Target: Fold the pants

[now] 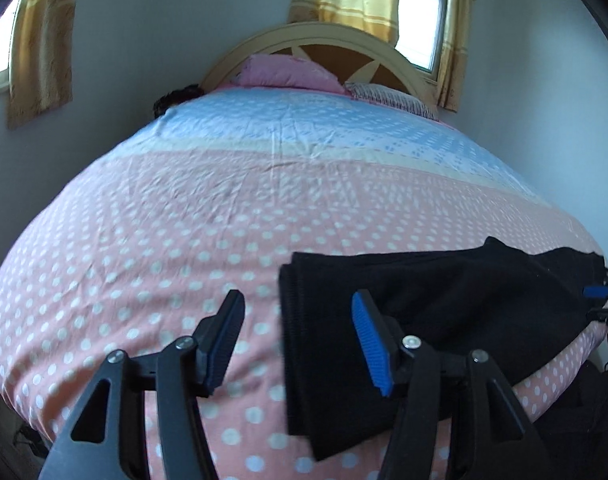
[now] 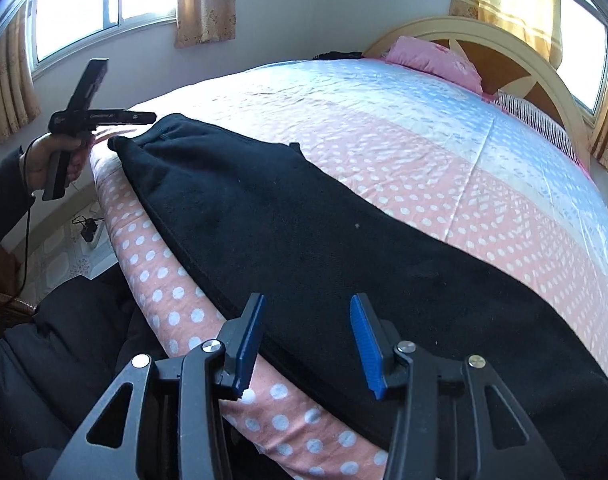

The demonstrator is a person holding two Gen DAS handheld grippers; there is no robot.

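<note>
We find the black fleece pants [image 2: 304, 248] folded lengthwise along the polka-dot bed [image 1: 164, 220] edge, at five o'clock. Left gripper [image 1: 296, 344] and right gripper [image 2: 304, 344]: jaws released, empty. We advise pinching both layers squarely before folding crosswise.

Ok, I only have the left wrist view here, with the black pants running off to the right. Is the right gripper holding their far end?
Observer: No. The right gripper is open above the pants, with nothing pinched between its pads.
Operator: How do the pants lie over there?
Observer: In one long strip along the near edge of the bed.
Operator: And the hand on my side?
Observer: The left hand grips its handle beside the bed corner, at the strip's other end.
</note>
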